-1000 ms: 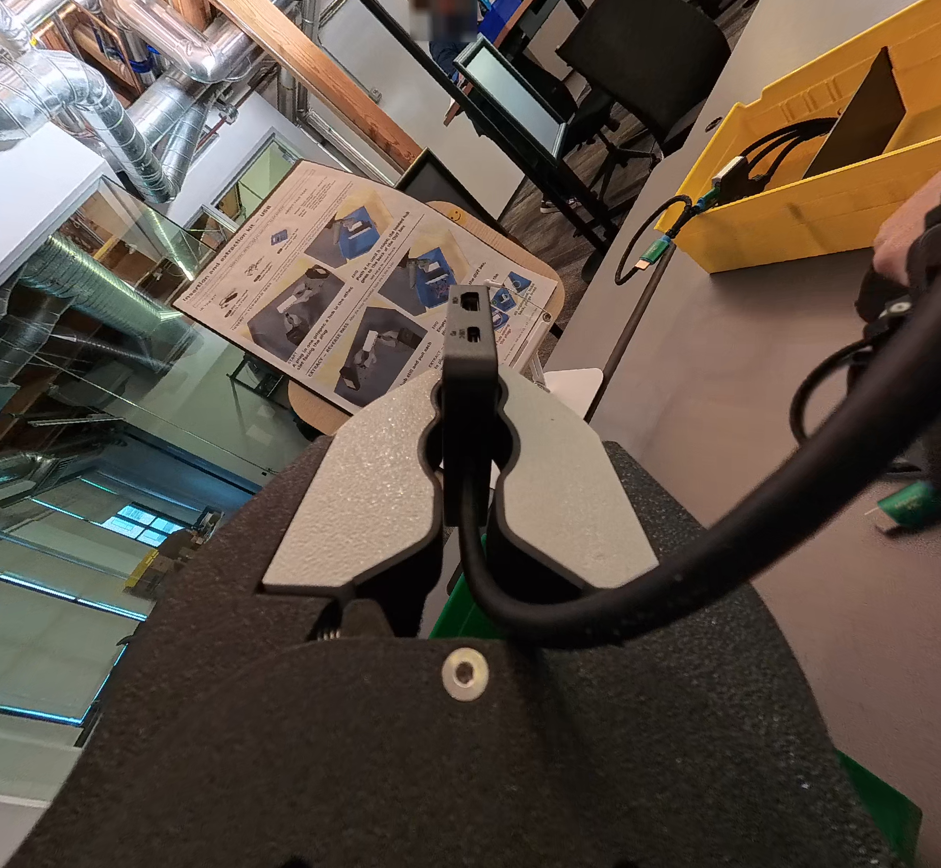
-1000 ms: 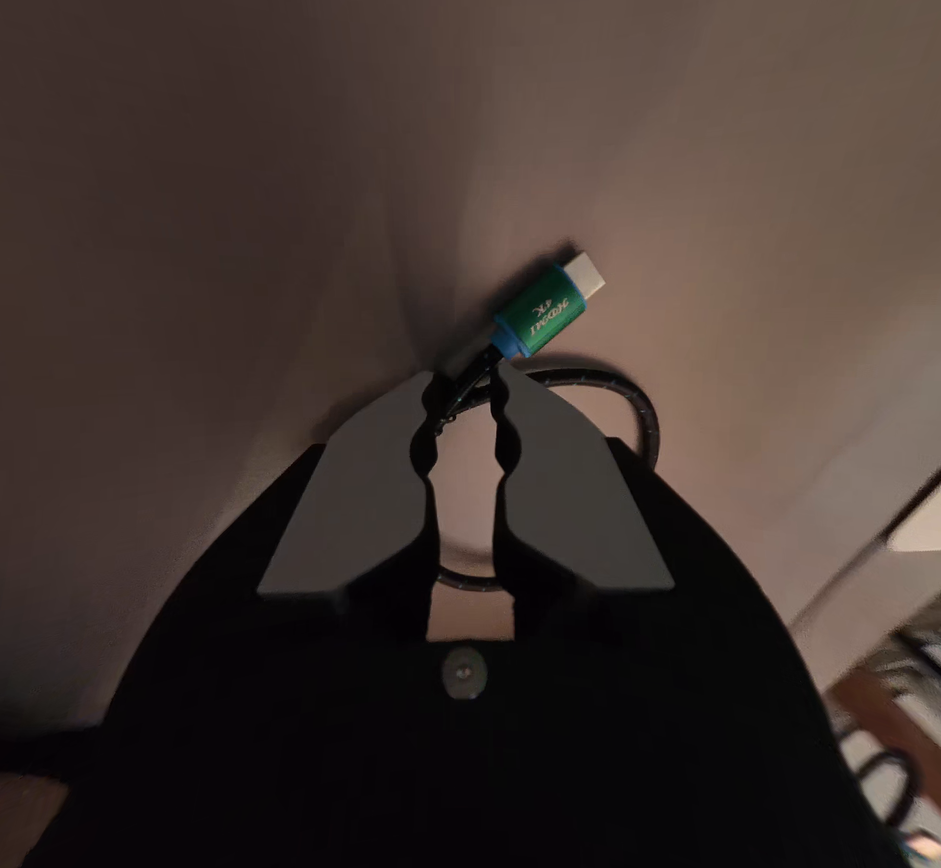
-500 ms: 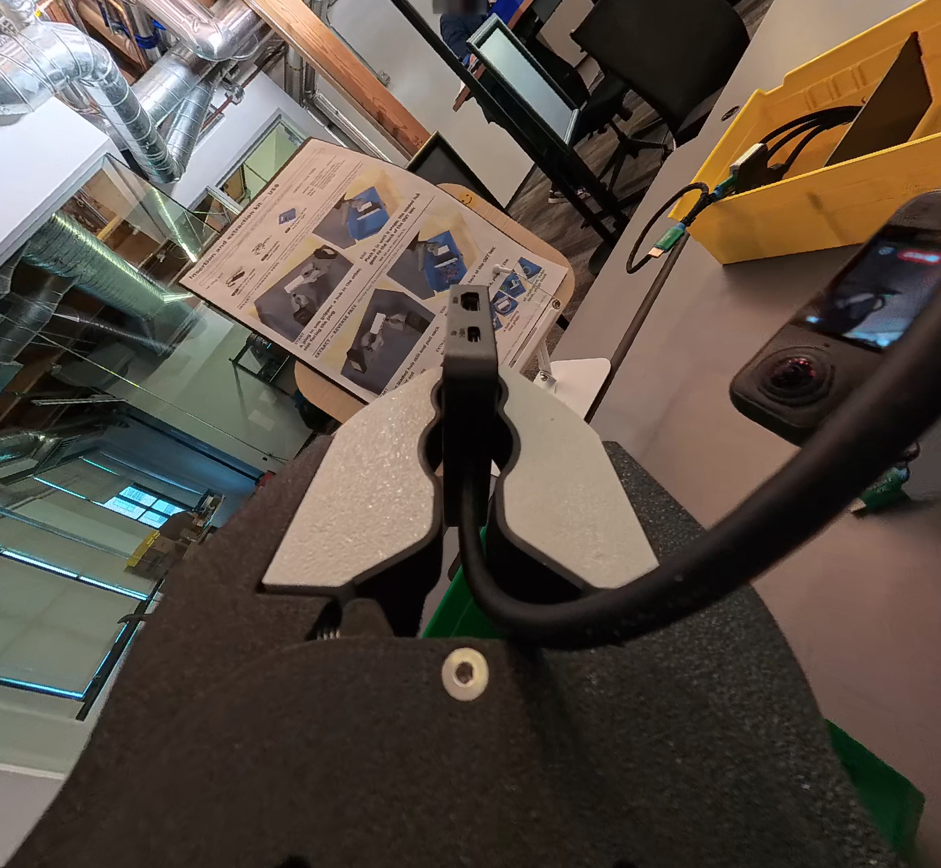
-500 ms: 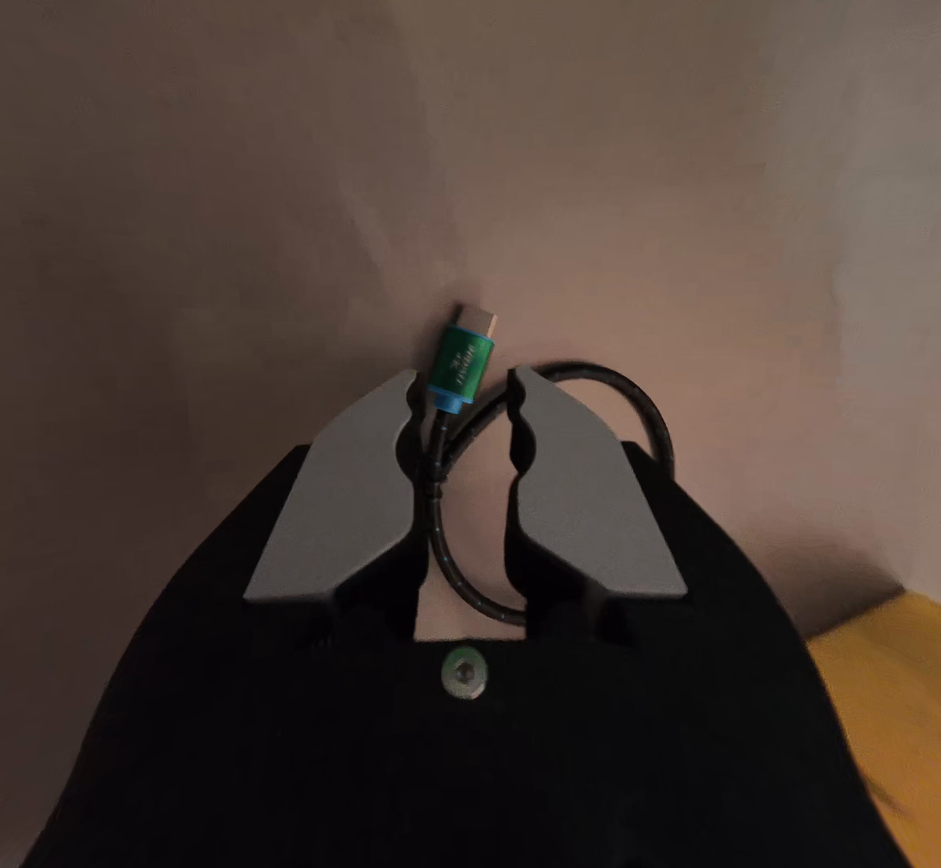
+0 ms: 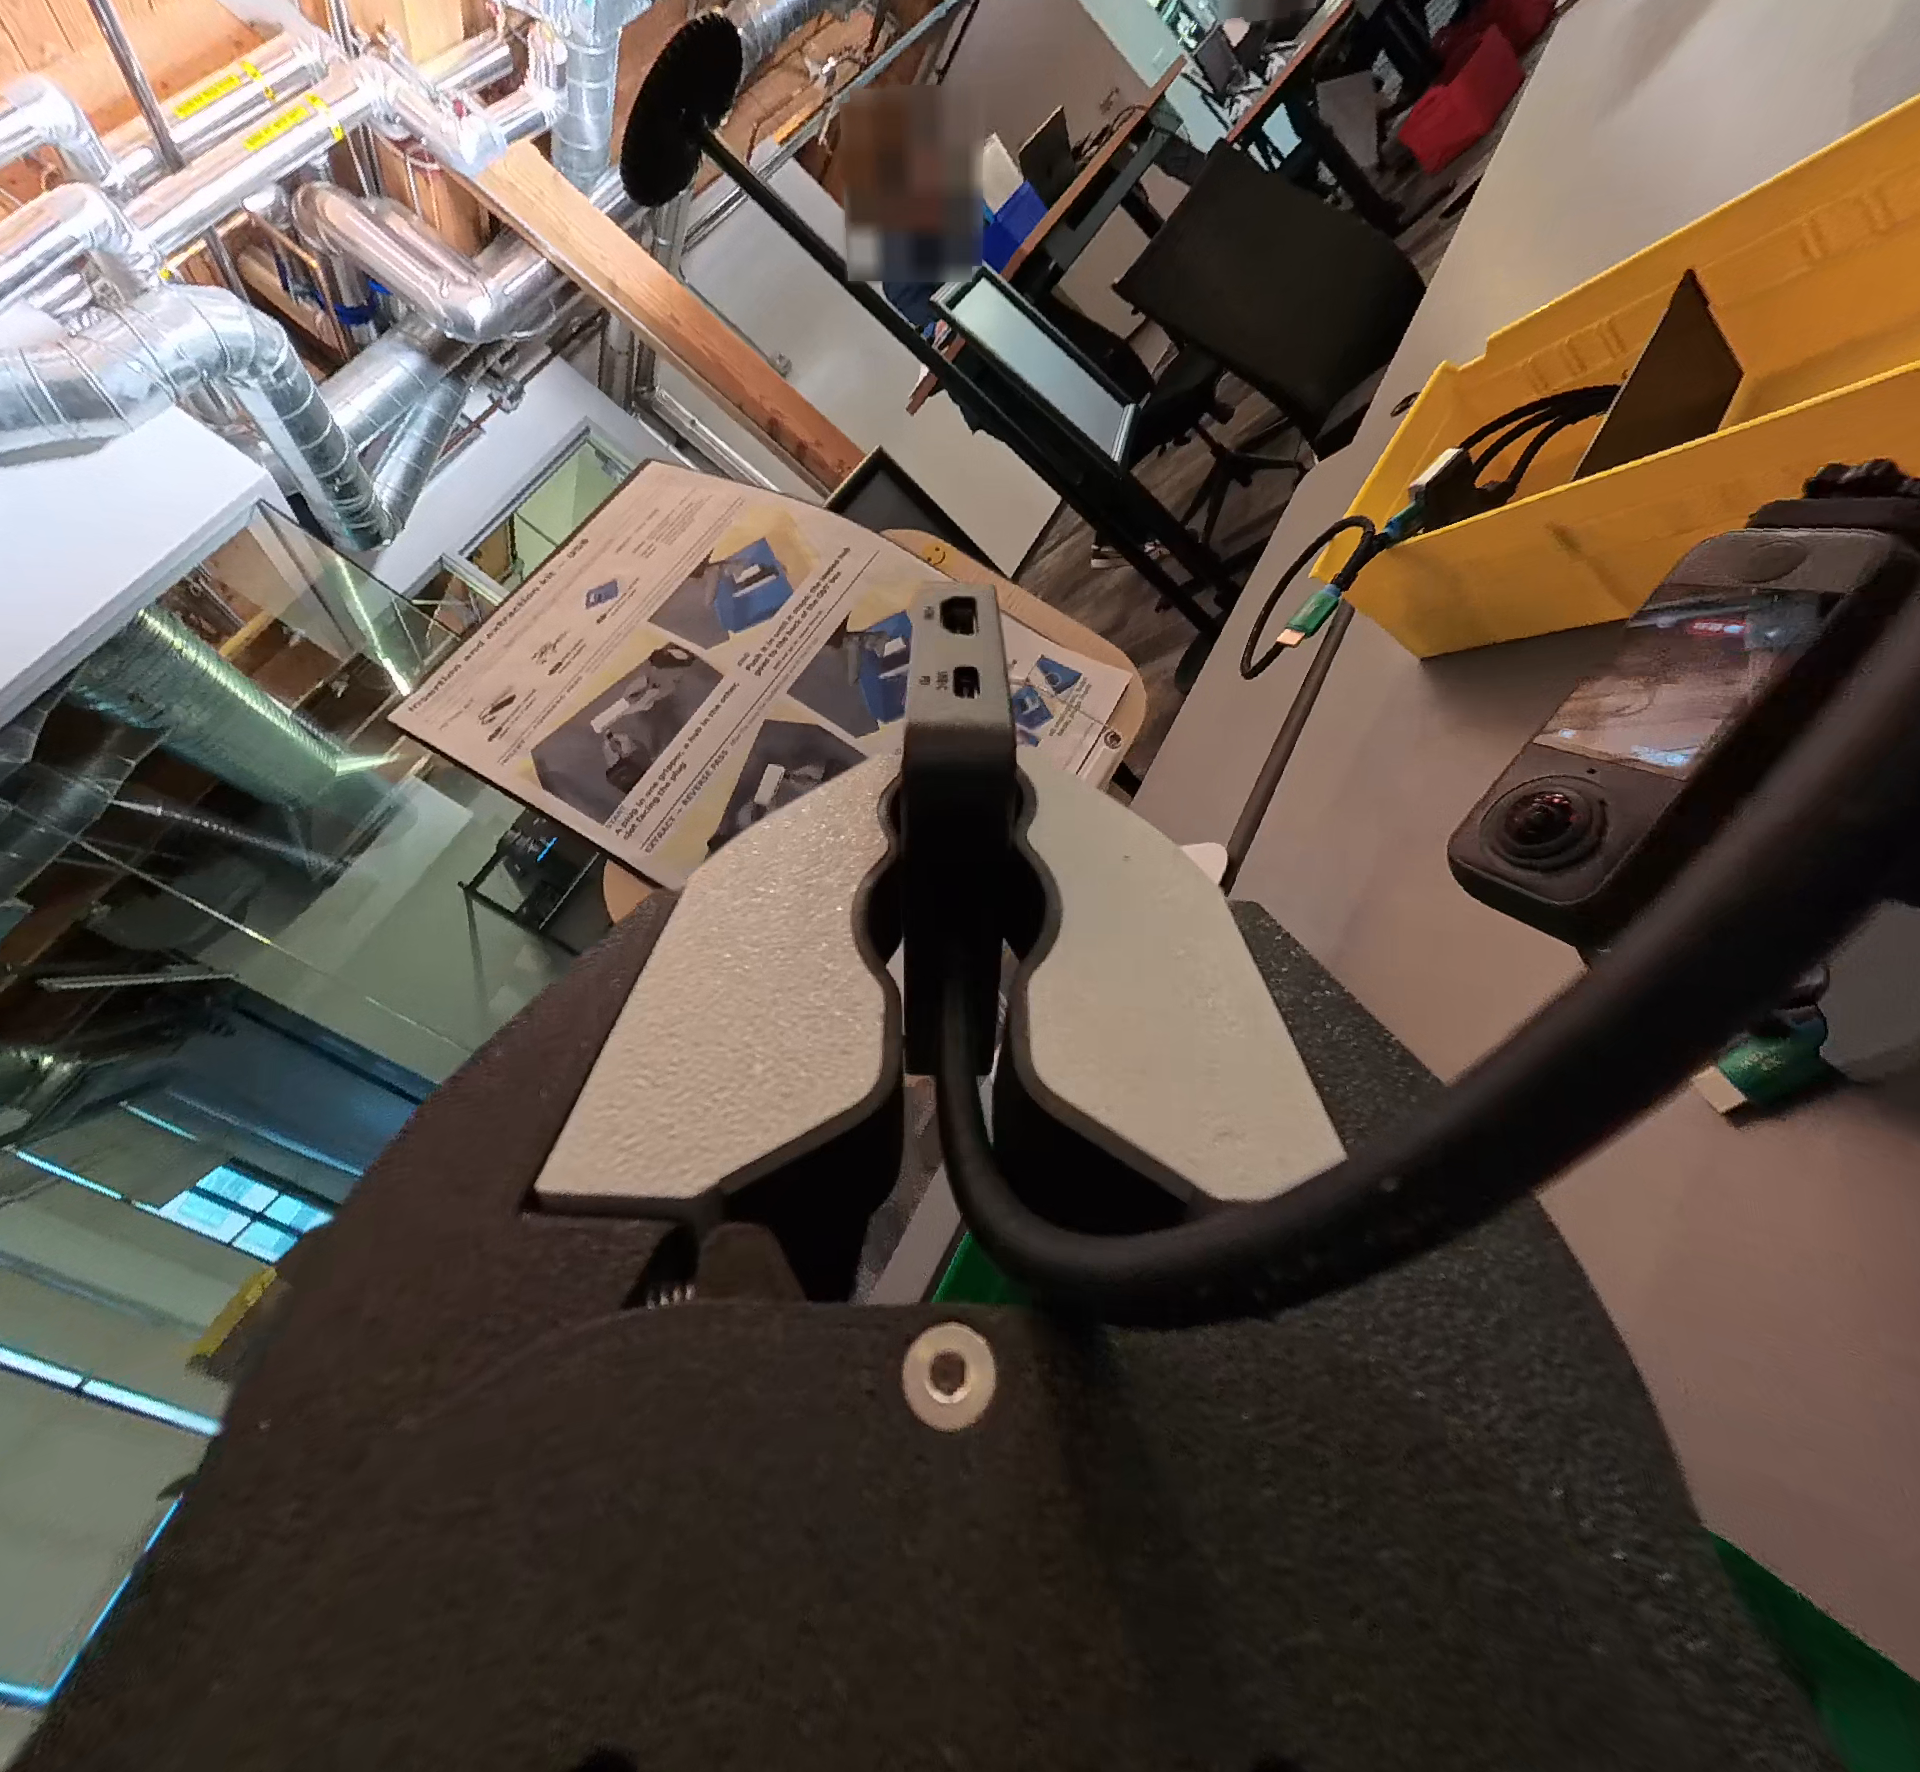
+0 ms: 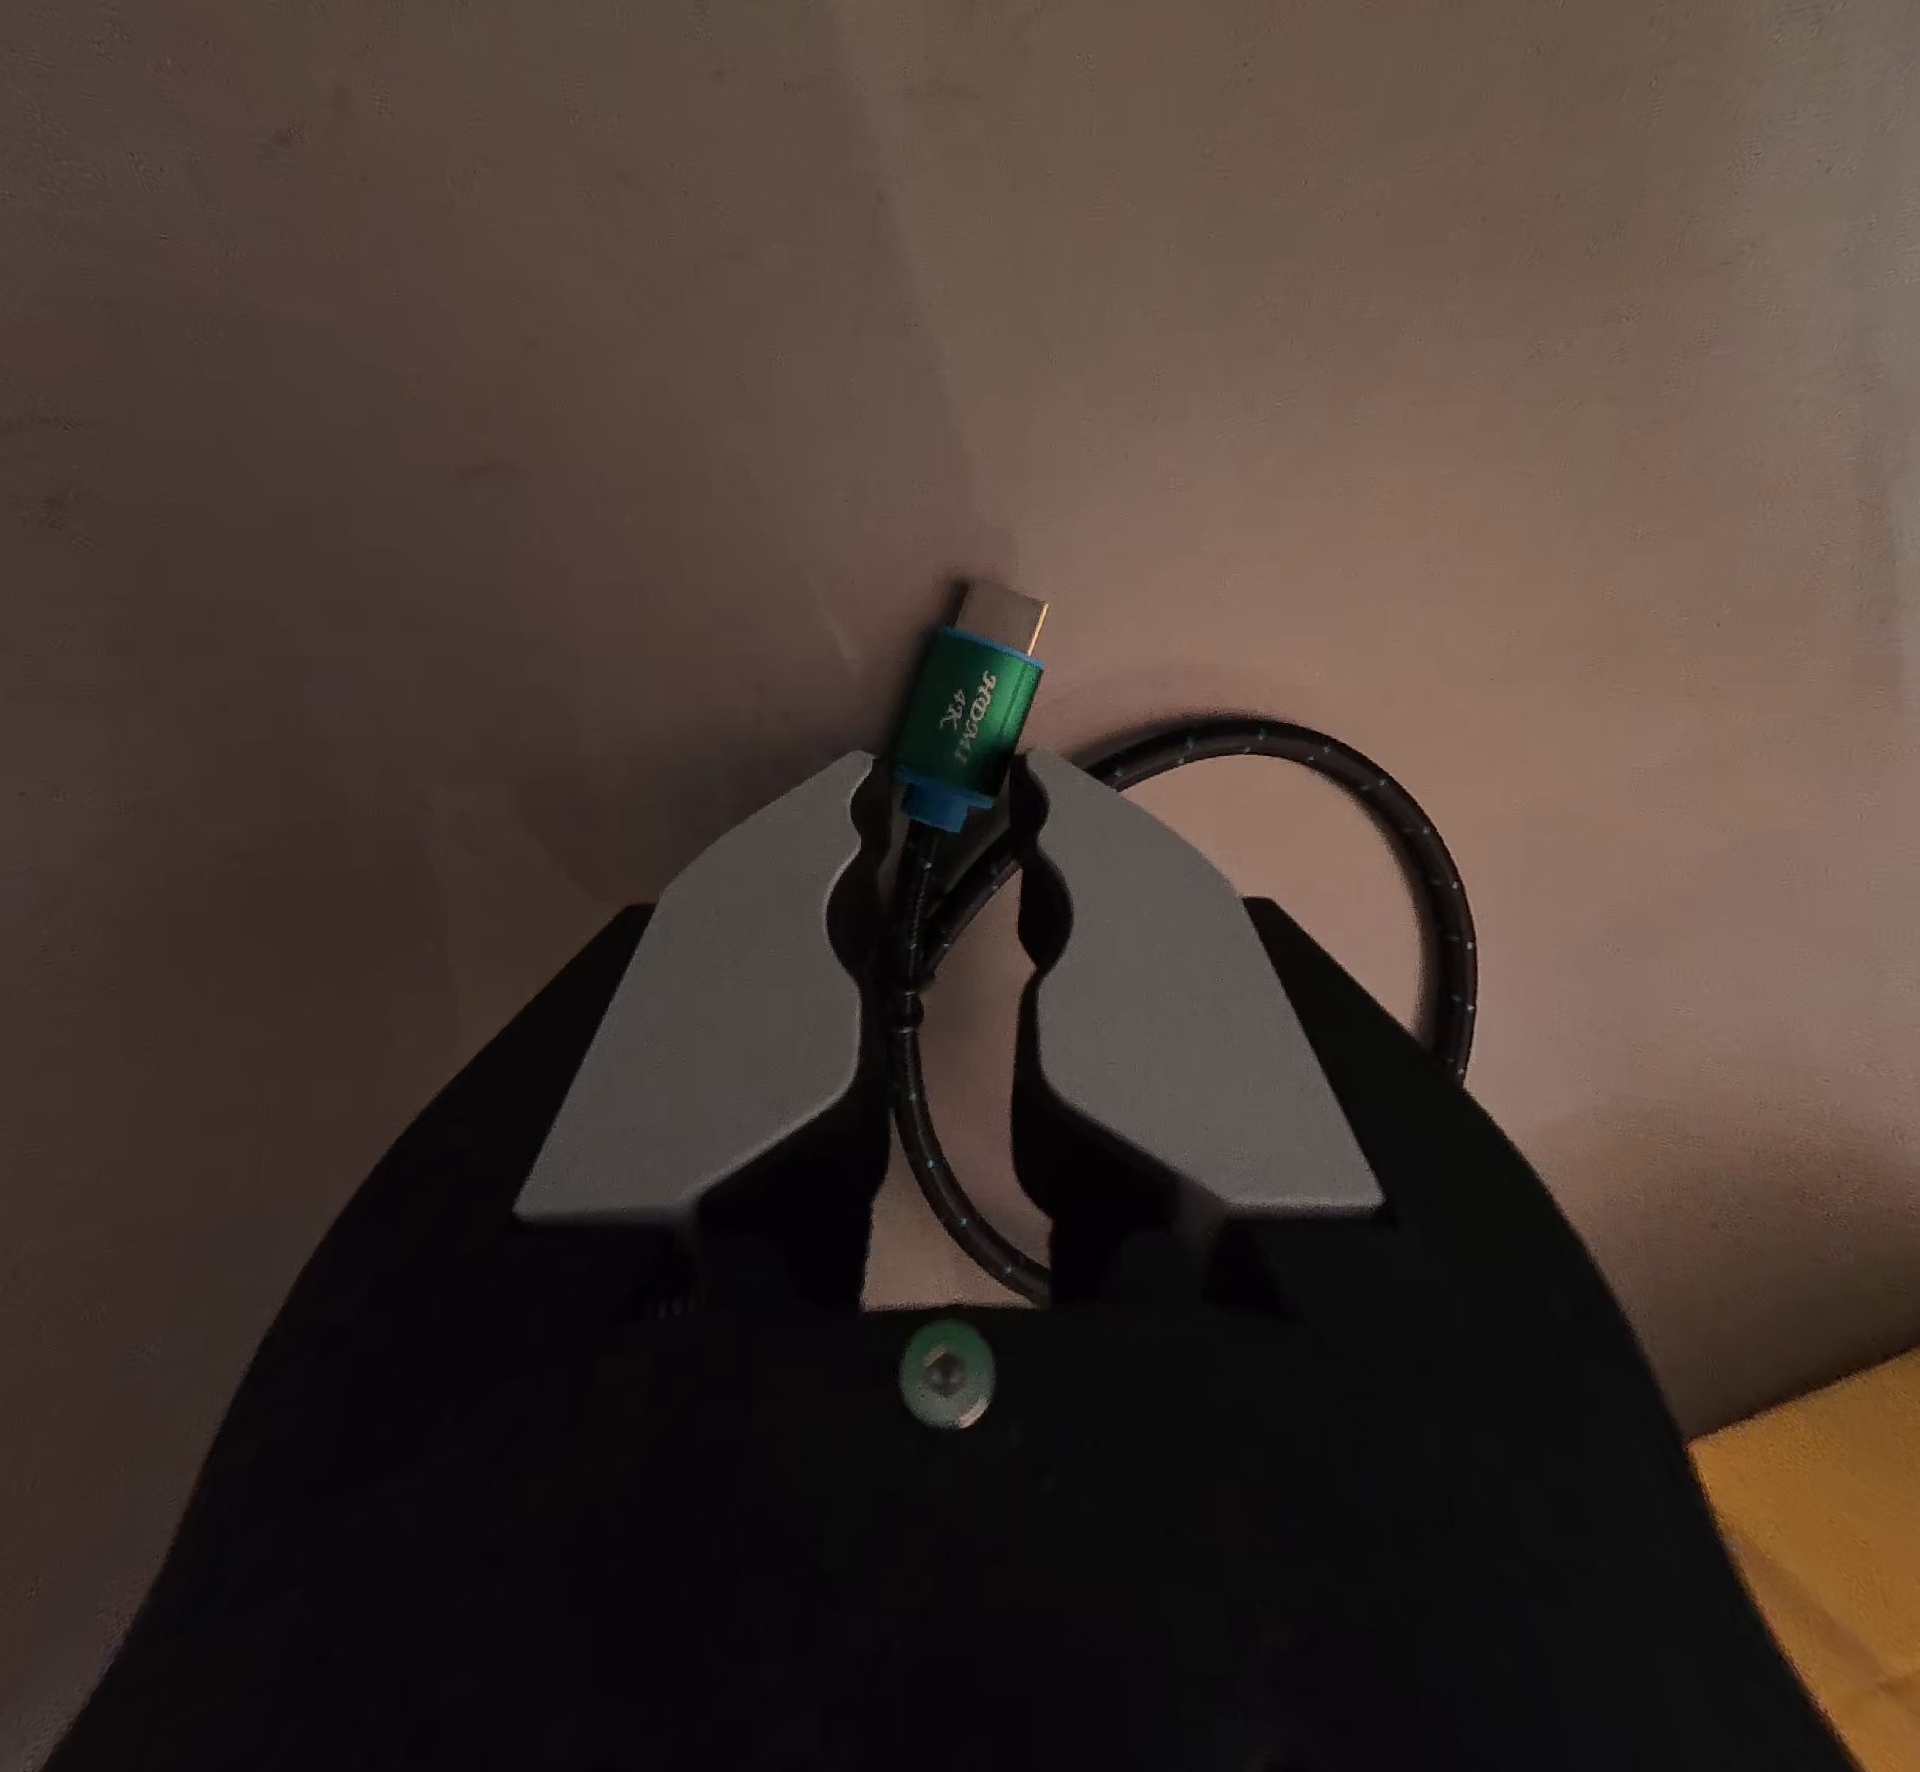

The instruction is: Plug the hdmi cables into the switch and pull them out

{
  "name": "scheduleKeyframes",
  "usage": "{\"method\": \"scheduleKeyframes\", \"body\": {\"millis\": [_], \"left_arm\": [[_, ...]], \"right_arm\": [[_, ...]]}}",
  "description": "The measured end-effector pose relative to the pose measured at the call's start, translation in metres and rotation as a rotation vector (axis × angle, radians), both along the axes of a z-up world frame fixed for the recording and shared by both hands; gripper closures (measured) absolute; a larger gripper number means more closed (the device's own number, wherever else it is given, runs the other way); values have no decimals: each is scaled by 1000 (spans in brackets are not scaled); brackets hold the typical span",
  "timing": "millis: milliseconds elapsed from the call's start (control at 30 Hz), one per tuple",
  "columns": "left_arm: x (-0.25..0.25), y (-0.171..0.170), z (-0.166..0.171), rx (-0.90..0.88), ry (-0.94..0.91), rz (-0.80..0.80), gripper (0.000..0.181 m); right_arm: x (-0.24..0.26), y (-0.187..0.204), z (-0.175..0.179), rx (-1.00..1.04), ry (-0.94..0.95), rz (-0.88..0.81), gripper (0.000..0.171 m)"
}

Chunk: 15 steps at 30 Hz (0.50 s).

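Since the earlier frame, your right gripper [image 6: 945,777] has been sliding forward until its still-spread jaws are straddling the green metal HDMI plug [image 6: 968,706] lying on the grey tabletop [image 6: 520,268], not yet pinching. Your left gripper [image 5: 954,800] is keeping the slim black switch box [image 5: 956,683] clamped upright, ports empty, so every insertion and extraction is still waiting.

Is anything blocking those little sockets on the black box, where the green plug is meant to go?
Nothing visible does. The switch, clamped in the left gripper, shows two bare ports on its top edge. The green HDMI plug sits between the right gripper fingers, over the table.
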<state>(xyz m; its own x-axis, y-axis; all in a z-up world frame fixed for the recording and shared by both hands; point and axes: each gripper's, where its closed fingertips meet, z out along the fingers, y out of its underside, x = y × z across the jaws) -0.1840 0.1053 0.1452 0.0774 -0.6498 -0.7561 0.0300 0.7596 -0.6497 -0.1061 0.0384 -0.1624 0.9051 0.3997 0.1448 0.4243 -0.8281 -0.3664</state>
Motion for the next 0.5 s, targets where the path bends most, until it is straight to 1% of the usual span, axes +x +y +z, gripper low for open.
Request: {"method": "scheduleKeyframes", "body": {"millis": [267,400,500], "left_arm": [[7,-10,-4,54,21,-8,168],[11,-9,-9,64,48,15,168],[14,-8,-11,69,65,31,167]], "right_arm": [[0,2,0,10,21,79,150],[1,6,0,26,33,86,150],[-1,9,0,43,45,124,149]]}}
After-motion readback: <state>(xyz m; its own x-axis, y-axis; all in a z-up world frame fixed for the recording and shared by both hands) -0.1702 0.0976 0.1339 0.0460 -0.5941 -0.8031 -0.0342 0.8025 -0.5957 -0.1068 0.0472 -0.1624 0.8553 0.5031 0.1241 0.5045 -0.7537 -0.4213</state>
